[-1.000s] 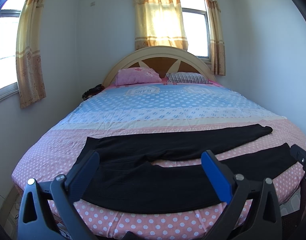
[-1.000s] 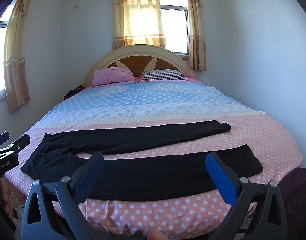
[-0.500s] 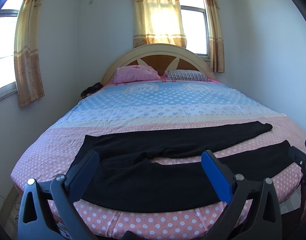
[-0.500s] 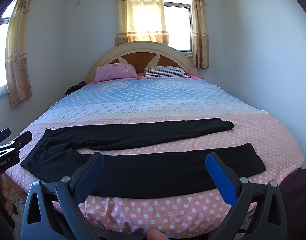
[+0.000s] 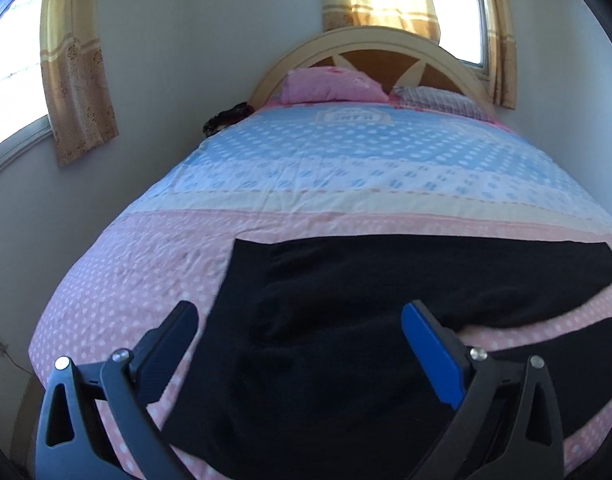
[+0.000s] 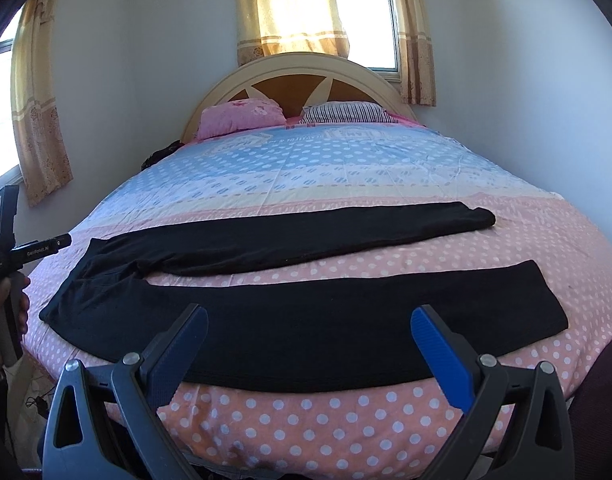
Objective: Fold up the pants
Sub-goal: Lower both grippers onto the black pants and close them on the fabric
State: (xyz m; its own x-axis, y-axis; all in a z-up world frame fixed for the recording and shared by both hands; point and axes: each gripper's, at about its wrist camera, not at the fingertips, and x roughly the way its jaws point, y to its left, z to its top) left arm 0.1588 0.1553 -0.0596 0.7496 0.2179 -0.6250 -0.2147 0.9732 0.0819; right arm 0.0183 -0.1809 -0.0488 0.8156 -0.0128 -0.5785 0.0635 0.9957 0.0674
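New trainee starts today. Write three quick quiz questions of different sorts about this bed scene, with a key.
1. True or false: the black pants lie spread flat across the foot of the bed, legs apart.
2. Multiple choice: the left gripper is (A) shut on the waistband, (B) open above the waist end of the pants, (C) resting on the pink pillow.
3. Fill in: beside the pink pillow, at the headboard, lies a ______ pillow.

Key: 1 true; 2 B; 3 striped. The right gripper is open too, its fingers nearest the near leg.
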